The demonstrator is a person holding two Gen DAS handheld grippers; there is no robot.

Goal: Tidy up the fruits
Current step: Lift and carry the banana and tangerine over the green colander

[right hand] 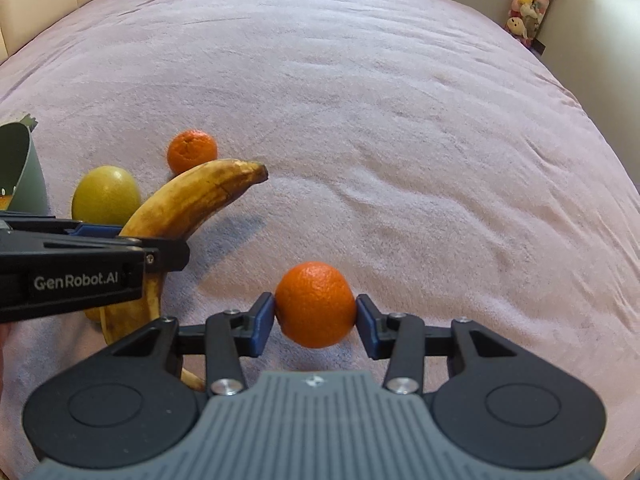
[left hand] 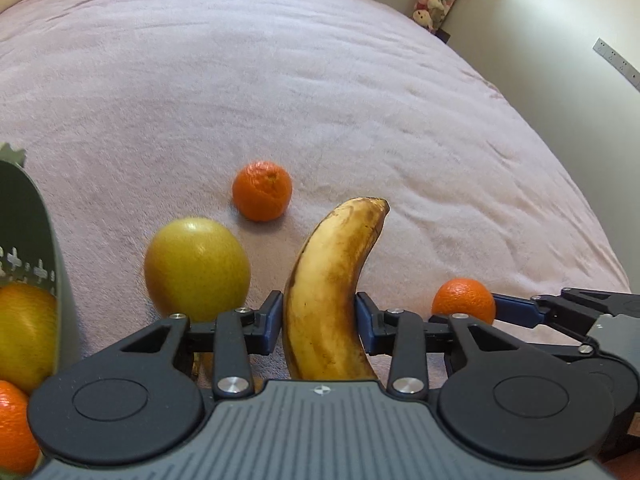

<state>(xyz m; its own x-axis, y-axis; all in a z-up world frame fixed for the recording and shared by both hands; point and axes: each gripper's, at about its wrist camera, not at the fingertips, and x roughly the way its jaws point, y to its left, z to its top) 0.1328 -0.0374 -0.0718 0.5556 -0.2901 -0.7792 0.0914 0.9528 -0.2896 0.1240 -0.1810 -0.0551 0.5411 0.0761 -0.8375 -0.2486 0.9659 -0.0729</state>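
Banana (left hand: 328,292): yellow, heavily browned, seen at lower centre of the left wrist view.
Left gripper (left hand: 320,320): jaws are closed on the banana's middle, both blue pads pressed to its sides.
Mandarin (right hand: 315,305): bright orange, dimpled.
Right gripper (right hand: 316,318): jaws are clamped on the mandarin (lower centre).
Green bowl (left hand: 48,248): lower left edge; orange fruit is held inside.
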